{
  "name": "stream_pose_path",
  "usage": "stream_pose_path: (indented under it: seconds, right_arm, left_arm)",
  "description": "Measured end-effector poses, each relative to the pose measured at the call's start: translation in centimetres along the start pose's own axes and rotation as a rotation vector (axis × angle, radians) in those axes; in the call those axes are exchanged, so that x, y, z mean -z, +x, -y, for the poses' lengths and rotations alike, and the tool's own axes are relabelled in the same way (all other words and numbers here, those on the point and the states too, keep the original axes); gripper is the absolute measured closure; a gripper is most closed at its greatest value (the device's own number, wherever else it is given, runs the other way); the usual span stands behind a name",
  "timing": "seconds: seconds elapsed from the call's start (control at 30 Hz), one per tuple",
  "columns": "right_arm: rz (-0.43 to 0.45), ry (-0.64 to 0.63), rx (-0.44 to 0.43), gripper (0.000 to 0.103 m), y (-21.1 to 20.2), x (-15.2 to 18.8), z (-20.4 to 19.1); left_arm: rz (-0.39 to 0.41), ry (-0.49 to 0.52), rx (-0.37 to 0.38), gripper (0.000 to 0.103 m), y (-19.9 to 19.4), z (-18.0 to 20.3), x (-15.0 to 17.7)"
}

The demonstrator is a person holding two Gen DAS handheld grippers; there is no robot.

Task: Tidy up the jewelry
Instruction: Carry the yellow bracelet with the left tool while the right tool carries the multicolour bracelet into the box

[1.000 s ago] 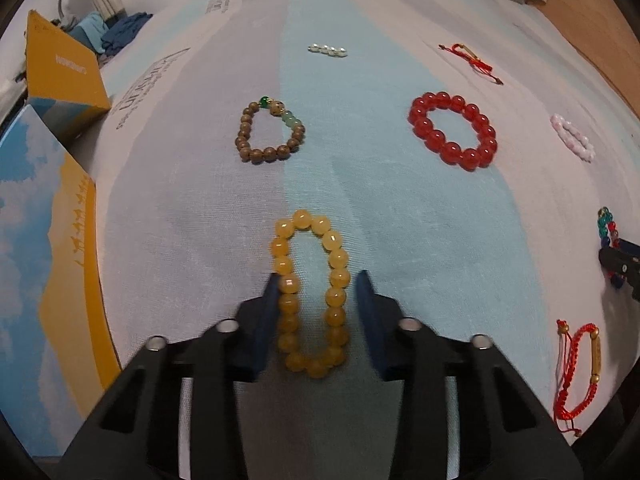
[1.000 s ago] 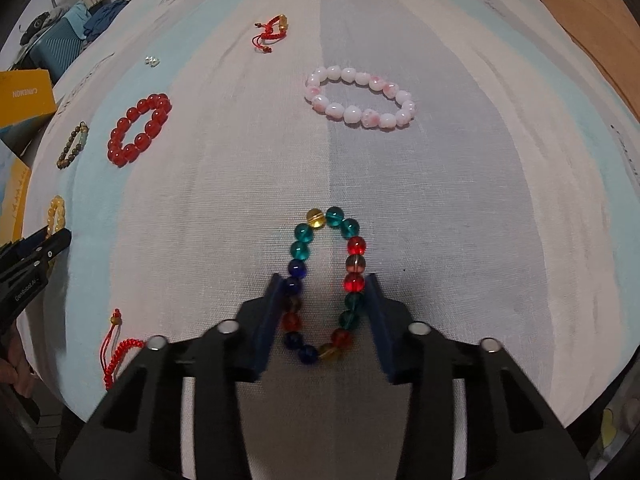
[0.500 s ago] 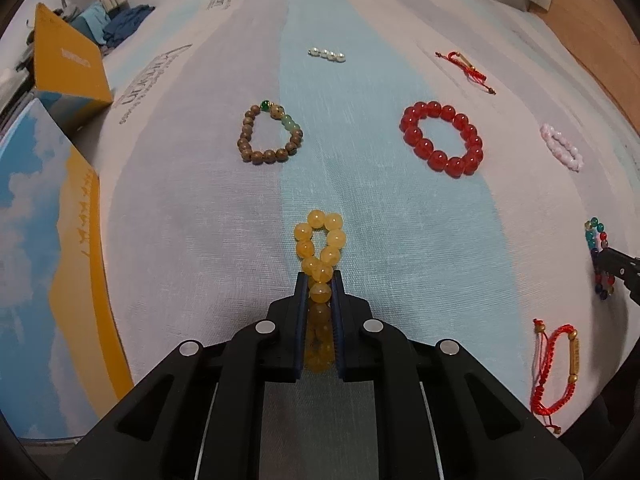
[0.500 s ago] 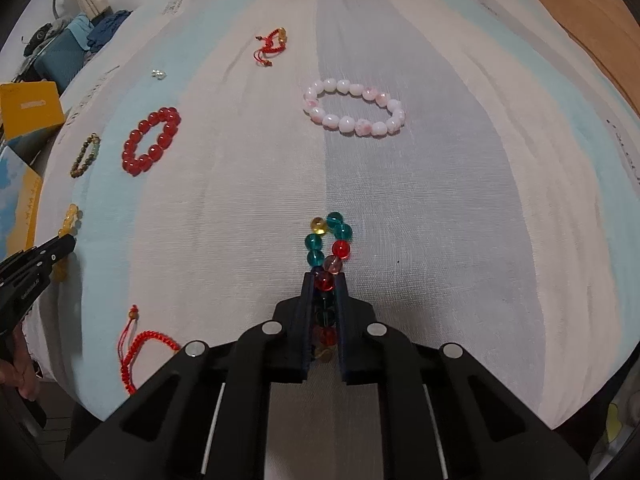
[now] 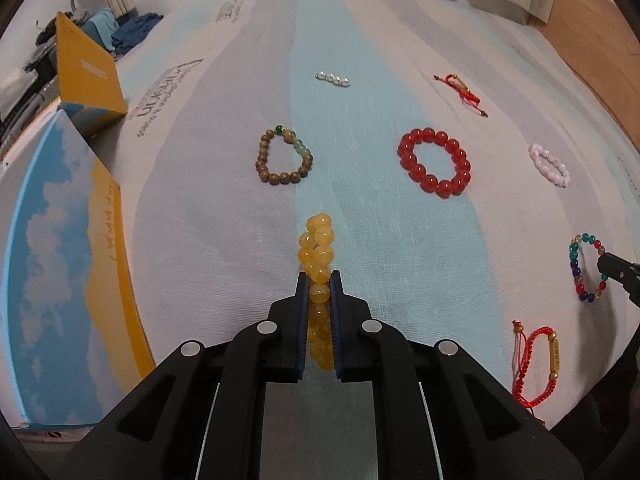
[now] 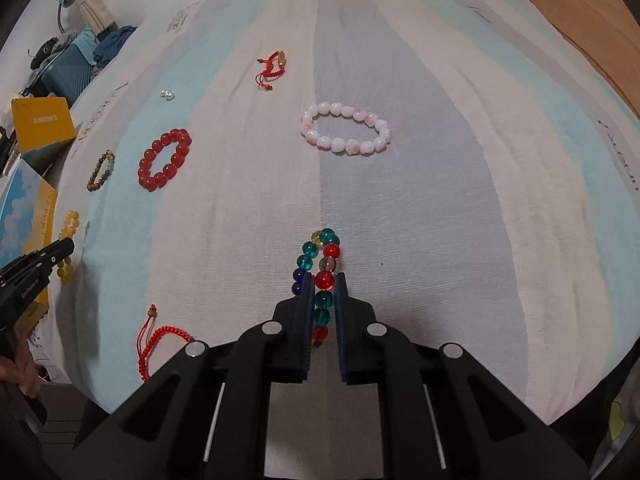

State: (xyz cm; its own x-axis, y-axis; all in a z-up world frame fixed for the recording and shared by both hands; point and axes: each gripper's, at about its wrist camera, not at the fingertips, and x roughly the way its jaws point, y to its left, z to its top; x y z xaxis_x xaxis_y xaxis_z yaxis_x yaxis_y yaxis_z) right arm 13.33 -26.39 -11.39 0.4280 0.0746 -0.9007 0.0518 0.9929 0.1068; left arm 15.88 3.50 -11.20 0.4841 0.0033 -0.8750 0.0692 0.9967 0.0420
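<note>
My left gripper (image 5: 319, 280) is shut on a yellow bead bracelet (image 5: 318, 248), squeezed flat and hanging forward from the jaws above the striped cloth (image 5: 224, 216). My right gripper (image 6: 323, 280) is shut on a multicoloured glass bead bracelet (image 6: 322, 256), one side of the loop between the jaws, the blue beads outside the left finger. In the left wrist view the right gripper's tip (image 5: 618, 270) shows on that bracelet (image 5: 576, 264). In the right wrist view the left gripper (image 6: 48, 256) shows with the yellow bracelet (image 6: 70, 228).
On the cloth lie a red bead bracelet (image 5: 434, 162), a brown bead bracelet (image 5: 282, 158), a pink-white bracelet (image 6: 346, 134), a short pearl string (image 5: 333, 79) and two red cord bracelets (image 5: 536, 364) (image 6: 274, 68). Blue-and-orange boxes (image 5: 68, 256) stand along the left edge.
Both grippers closed from open onto their bracelets, then rose a little; the yellow and multicoloured loops are now pinched narrow and lifted.
</note>
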Motion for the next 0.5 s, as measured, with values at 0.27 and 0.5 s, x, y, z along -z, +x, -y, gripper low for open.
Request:
stream_pose_path:
  seconds: [0.27,0.5]
  right_arm:
    - [0.04,0.004,-0.034,0.094,-2.5,-0.5,-0.4]
    - [0.069,-0.004,-0.04,0.094,-4.0,-1.2,-1.6]
  left_arm:
    - [0.029,-0.008,0.021,0.094,-2.1,-0.3,-0.7]
    - [0.042,-0.018,0.024,0.094,-3.8,-0.5,-1.3]
